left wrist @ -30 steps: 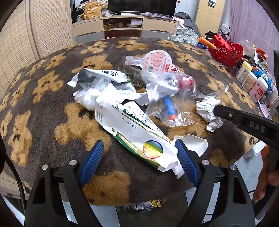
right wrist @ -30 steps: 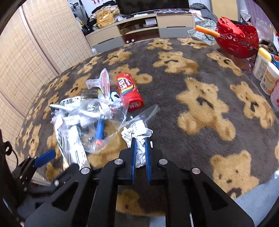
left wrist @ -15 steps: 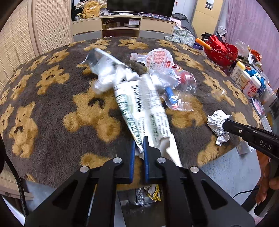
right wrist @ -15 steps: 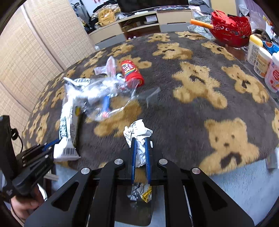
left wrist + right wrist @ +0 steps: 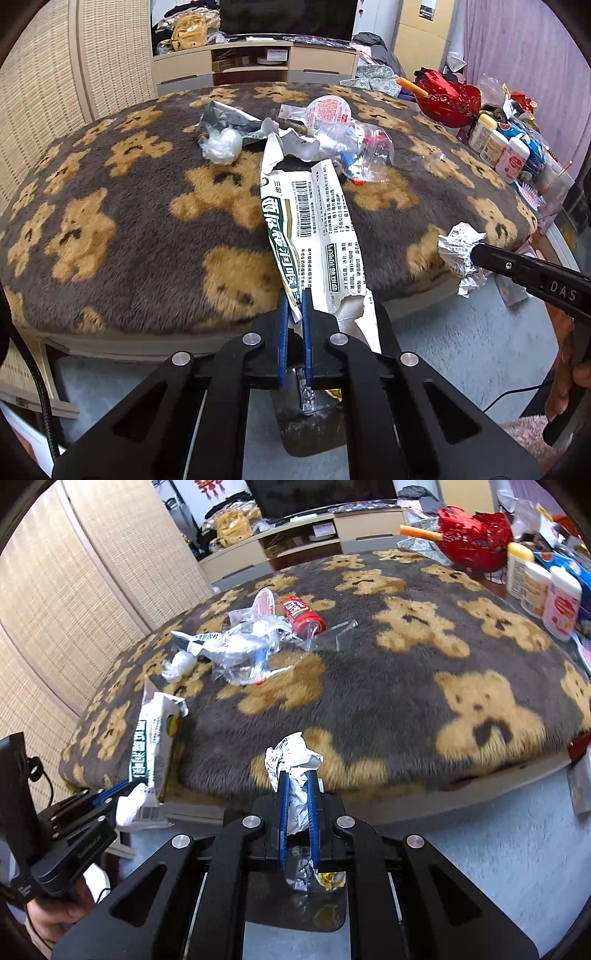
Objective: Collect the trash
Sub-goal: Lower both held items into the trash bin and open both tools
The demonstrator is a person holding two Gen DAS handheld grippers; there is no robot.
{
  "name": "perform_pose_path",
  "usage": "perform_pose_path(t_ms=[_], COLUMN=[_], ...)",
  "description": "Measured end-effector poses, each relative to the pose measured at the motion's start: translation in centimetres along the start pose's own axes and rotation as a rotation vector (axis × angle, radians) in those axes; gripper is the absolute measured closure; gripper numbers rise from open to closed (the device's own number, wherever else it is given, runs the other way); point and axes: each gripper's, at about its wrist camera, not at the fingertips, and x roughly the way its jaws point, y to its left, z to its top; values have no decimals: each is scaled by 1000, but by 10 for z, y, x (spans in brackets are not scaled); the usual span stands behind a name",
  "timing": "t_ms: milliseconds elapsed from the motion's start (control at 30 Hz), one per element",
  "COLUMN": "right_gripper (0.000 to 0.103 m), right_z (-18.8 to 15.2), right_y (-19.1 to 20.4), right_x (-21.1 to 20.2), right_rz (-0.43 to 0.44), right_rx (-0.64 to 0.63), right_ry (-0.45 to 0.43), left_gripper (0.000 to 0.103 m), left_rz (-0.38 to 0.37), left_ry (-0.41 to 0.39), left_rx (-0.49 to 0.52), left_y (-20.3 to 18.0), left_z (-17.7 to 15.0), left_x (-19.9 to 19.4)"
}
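My left gripper [image 5: 293,301] is shut on a long white and green torn packet [image 5: 314,225], held up over the table's near edge; it also shows in the right wrist view [image 5: 151,746]. My right gripper [image 5: 297,782] is shut on a crumpled white paper ball [image 5: 291,757], seen at the right of the left wrist view [image 5: 460,249]. Both are off the table's front edge, above a dark bin [image 5: 306,904] on the floor with scraps in it. More trash lies on the table: clear plastic bag [image 5: 364,155], red tube [image 5: 303,616], white wad [image 5: 221,146].
The table wears a brown bear-pattern cover [image 5: 129,221]. A red basket [image 5: 448,99] and several bottles [image 5: 506,147] stand at its right edge. A woven screen [image 5: 55,590] stands to the left, a TV cabinet [image 5: 255,62] behind.
My left gripper closed on the white and green packet and pulled it back off the pile past the table edge. My right gripper drew back with the paper ball over the bin.
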Motion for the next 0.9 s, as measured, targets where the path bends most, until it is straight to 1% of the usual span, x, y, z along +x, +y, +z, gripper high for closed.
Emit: perform_pose_path(t_ms=[167, 267, 367, 467, 567, 667, 900], right_gripper=[92, 92, 92, 92, 92, 92, 92], right_z=[-26, -40, -54, -65, -73, -80, -89], right_y=[2, -1, -2, -2, 2, 2, 5], right_x=[-15, -18, -20, -20, -16, -13, 12], right_rz=[-5, -9, -32, -25, -47, -57, -53], right_rx=[17, 27, 33, 42, 25, 23, -3], right_ry=[-47, -52, -55, -56, -55, -51, 18], left_gripper=[97, 97, 97, 97, 97, 97, 97], left_rz=[4, -15, -25, -29, -19, -16, -16], left_ry=[-15, -18, -11, 0, 11, 39, 78], left_rx=[-7, -23, -26, -16, -6, -11, -28], left_y=[3, 1, -3, -10, -16, -18, -20], left_z=[-27, -47, -66, -83, -97, -110, -127], left_x=[-20, -26, -28, -25, -20, -10, 11])
